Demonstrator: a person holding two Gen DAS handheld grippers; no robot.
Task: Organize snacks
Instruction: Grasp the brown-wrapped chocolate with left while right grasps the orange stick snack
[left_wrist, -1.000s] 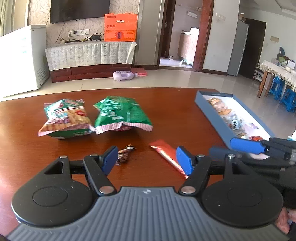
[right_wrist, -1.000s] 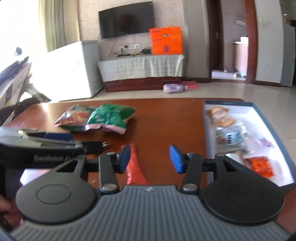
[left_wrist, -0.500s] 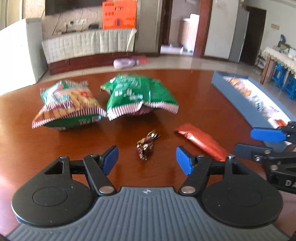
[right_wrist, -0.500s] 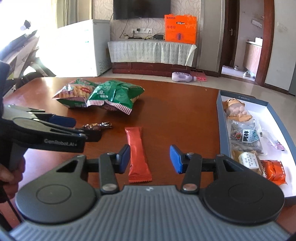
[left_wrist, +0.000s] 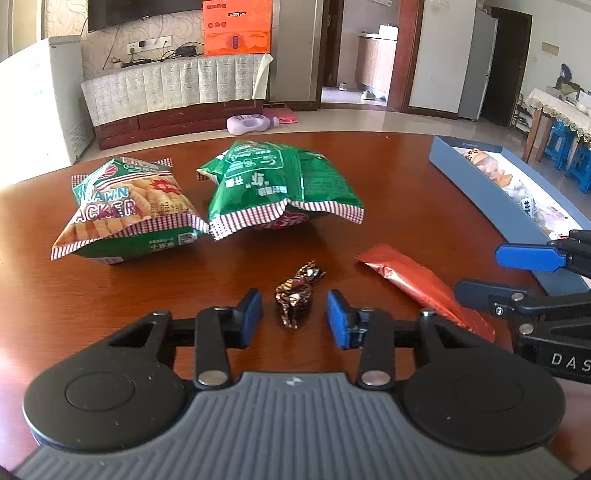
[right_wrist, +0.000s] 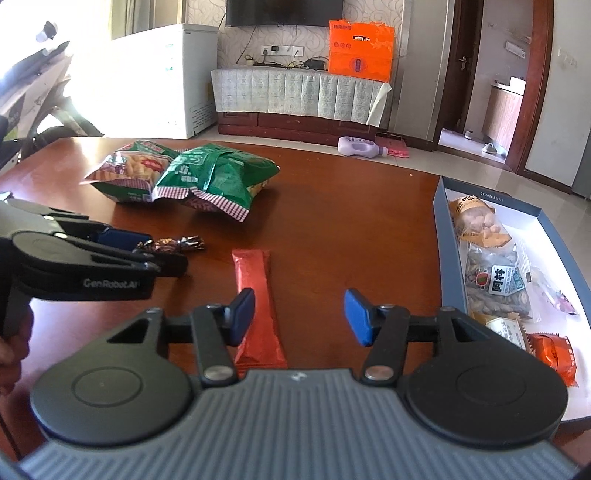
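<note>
**Left wrist view: candy between open pads**

The left gripper (left_wrist: 294, 317) hangs low over the wooden table (left_wrist: 388, 177), jaws apart, with a dark foil-wrapped candy (left_wrist: 295, 293) lying between its blue pads, touching neither. Just to the right lies a red stick packet (right_wrist: 256, 306); the right gripper (right_wrist: 299, 317) is spread wide, its left pad over that packet. Two green snack bags (left_wrist: 207, 199) sit side by side further back. A blue box (right_wrist: 445, 236) with small snacks stands at the right edge.

Orange box (right_wrist: 361, 51), wall television (right_wrist: 279, 12), white freezer (right_wrist: 162, 79), lilac bottle (right_wrist: 360, 146)
</note>
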